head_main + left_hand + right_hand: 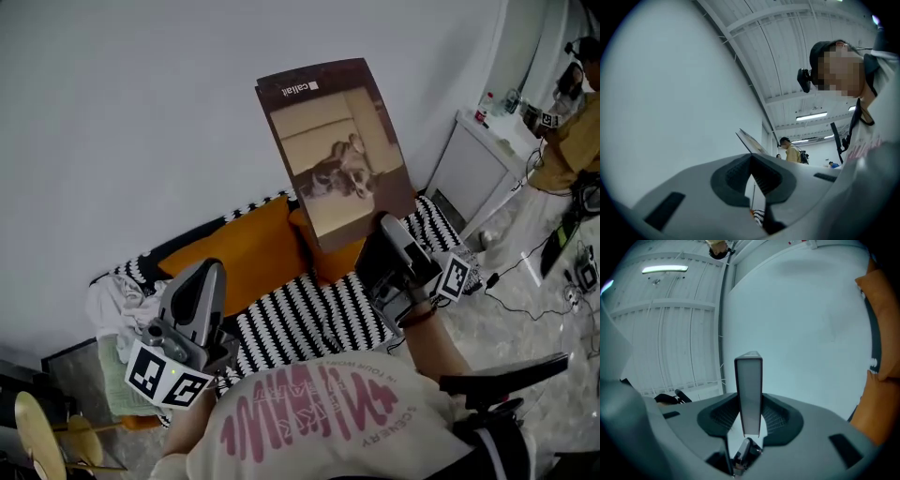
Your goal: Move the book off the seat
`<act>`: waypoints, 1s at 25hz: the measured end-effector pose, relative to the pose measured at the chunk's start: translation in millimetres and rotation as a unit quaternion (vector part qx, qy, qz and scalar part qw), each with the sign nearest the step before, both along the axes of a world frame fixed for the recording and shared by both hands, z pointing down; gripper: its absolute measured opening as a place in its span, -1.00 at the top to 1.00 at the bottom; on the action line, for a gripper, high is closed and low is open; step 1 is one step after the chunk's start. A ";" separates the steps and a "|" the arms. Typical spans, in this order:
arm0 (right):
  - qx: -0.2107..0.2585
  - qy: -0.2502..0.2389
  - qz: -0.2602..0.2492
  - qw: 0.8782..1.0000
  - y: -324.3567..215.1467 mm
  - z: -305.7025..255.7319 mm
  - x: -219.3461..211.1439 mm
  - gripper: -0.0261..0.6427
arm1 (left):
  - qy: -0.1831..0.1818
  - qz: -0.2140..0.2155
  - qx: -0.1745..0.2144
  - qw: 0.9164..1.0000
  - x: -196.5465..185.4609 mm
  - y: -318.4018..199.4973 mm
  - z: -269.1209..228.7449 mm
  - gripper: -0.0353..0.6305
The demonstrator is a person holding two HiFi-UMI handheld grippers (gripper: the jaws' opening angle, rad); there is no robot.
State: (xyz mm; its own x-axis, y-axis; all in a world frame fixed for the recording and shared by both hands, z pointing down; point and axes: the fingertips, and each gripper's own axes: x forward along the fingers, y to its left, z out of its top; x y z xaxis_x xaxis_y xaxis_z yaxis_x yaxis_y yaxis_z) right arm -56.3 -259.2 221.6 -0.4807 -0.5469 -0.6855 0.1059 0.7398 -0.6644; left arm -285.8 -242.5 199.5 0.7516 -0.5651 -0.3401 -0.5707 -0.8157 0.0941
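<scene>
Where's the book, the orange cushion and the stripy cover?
book (339, 150): head view, middle of its front cover.
orange cushion (246, 251): head view, middle of its front face.
stripy cover (309, 319): head view, its flat middle part.

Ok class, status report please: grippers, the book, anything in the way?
Right gripper shut on book, lower edge. Left gripper shut, empty. Book upright in the air, clear of striped seat. Path looks clear.
</scene>
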 end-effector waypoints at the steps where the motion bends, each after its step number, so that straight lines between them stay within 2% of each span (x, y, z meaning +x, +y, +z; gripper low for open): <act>1: 0.011 0.005 0.003 1.000 11.4 -2.8 -5.8 0.46 | 0.003 0.011 0.007 1.000 -1.8 6.4 -1.6 0.87; 4: 0.031 0.021 0.006 0.999 47.5 -3.5 -21.8 0.46 | 0.011 0.040 0.023 0.999 -6.7 30.4 -0.6 0.87; 7: 0.033 0.031 0.006 0.999 64.8 7.6 -18.0 0.46 | 0.010 0.056 0.024 0.998 3.1 36.1 9.6 0.87; 11: 0.031 0.034 0.019 0.999 67.1 10.2 -10.1 0.45 | 0.009 0.067 0.012 0.998 7.5 26.4 15.9 0.87; 15: 0.034 0.019 0.026 0.999 68.9 7.4 -7.6 0.45 | 0.029 0.082 -0.007 0.996 3.9 20.5 16.6 0.87; 20: 0.056 0.026 0.027 0.998 70.9 -0.1 -6.3 0.45 | 0.029 0.064 0.007 0.997 -1.4 23.4 16.0 0.88; 23: 0.063 0.022 0.021 0.998 73.0 -3.2 -9.3 0.46 | 0.024 0.044 -0.005 0.999 -8.7 24.5 19.5 0.88; 25: 0.067 0.022 0.017 0.997 73.1 -5.1 -11.0 0.45 | 0.035 0.051 -0.010 0.998 -11.5 28.2 17.5 0.87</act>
State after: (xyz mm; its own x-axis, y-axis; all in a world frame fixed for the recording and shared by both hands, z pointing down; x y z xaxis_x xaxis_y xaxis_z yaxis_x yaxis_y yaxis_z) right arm -67.3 -186.1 216.5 -0.4942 -0.4680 -0.7327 0.0528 0.8250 -0.5626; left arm -297.4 -214.3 217.1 0.7806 -0.4938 -0.3831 -0.4764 -0.8669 0.1466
